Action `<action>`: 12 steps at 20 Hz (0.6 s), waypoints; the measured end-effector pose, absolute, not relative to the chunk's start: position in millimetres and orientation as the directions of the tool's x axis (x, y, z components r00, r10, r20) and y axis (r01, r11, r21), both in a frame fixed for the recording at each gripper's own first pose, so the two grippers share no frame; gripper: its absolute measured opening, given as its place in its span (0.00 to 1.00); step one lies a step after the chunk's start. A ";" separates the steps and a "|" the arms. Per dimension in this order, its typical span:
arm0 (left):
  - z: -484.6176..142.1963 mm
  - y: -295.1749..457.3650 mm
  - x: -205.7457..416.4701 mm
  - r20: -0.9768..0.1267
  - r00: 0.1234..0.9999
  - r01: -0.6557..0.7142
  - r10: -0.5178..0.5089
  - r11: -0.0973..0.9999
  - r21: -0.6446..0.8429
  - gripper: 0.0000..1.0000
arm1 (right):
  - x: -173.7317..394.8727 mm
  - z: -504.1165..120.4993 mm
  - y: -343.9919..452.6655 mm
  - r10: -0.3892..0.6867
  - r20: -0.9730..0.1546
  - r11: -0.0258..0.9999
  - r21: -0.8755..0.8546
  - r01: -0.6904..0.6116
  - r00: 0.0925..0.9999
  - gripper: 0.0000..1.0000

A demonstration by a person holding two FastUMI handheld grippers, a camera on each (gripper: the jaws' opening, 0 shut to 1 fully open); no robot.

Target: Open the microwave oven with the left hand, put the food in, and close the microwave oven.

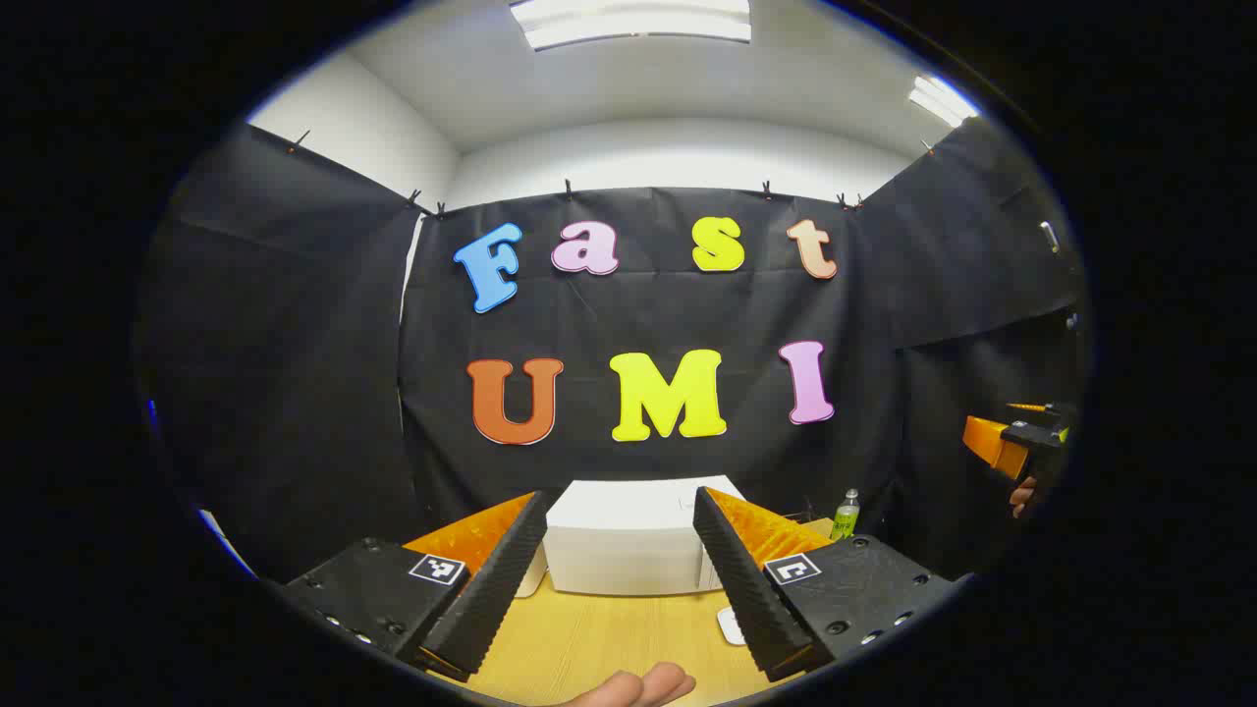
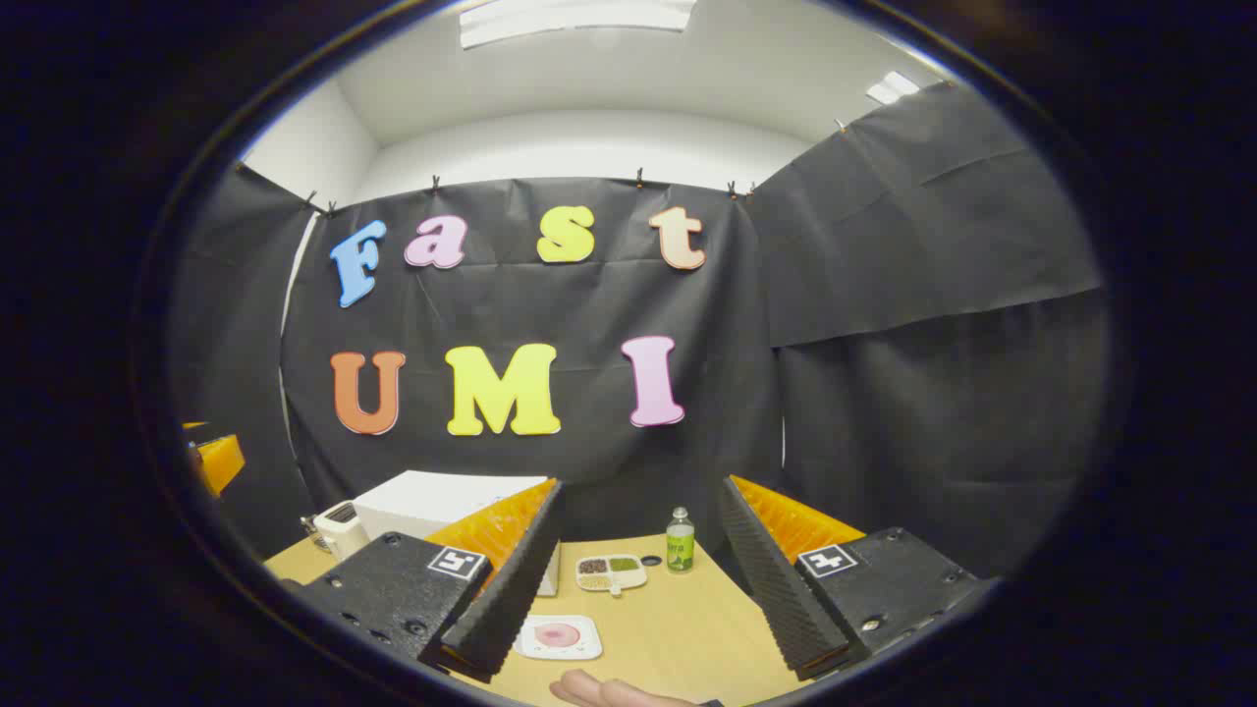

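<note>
Left gripper view: both tools hung wide apart above a wooden surface (image 1: 609, 638), gripping nothing.

Going left to right in the left gripper view, the left tool (image 1: 619, 579) framed the white microwave oven (image 1: 628, 550), door closed, near the black back wall; a green bottle (image 1: 846, 515) stood to its right, and the right tool (image 1: 1021, 442) showed at the far right edge, well apart. In the right gripper view, a toaster (image 2: 339, 528) touched the microwave's left side; the right tool (image 2: 638, 609), fingers spread, hovered over a plate of food (image 2: 558, 636) near the front edge, a divided dish (image 2: 611, 571) behind it, open wood to the right.
</note>
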State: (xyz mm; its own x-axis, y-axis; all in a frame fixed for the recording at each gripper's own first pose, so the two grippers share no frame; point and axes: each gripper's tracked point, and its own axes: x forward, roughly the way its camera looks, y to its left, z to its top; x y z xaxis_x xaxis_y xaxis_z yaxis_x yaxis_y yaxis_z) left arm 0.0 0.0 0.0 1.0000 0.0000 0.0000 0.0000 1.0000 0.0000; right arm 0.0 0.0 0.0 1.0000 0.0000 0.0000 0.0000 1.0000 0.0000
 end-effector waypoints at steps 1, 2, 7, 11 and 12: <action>-0.2 1.1 0.1 0.001 1.000 -0.002 0.002 1.000 -0.008 0.94 | -2.7 -0.1 -3.7 -0.002 0.002 1.000 -0.002 0.002 1.000 0.92; 0.1 0.2 -0.5 -0.004 1.000 0.003 -0.003 1.000 -0.010 0.94 | -4.1 1.5 -7.0 -0.005 0.007 1.000 -0.003 0.005 1.000 1.00; -3.0 7.4 -1.5 -0.012 1.000 -0.001 0.001 1.000 -0.031 0.94 | -16.1 12.9 -5.0 0.010 0.030 1.000 -0.024 -0.009 0.999 0.92; -4.9 19.1 -3.4 0.010 1.000 -0.015 0.015 1.000 -0.017 0.94 | -23.4 17.8 3.3 0.042 0.069 0.999 -0.030 -0.040 0.997 0.92; -7.0 18.5 -2.3 0.008 1.000 -0.012 0.012 1.000 -0.019 0.94 | -23.9 15.1 3.0 0.041 0.068 0.999 -0.028 -0.039 0.997 0.92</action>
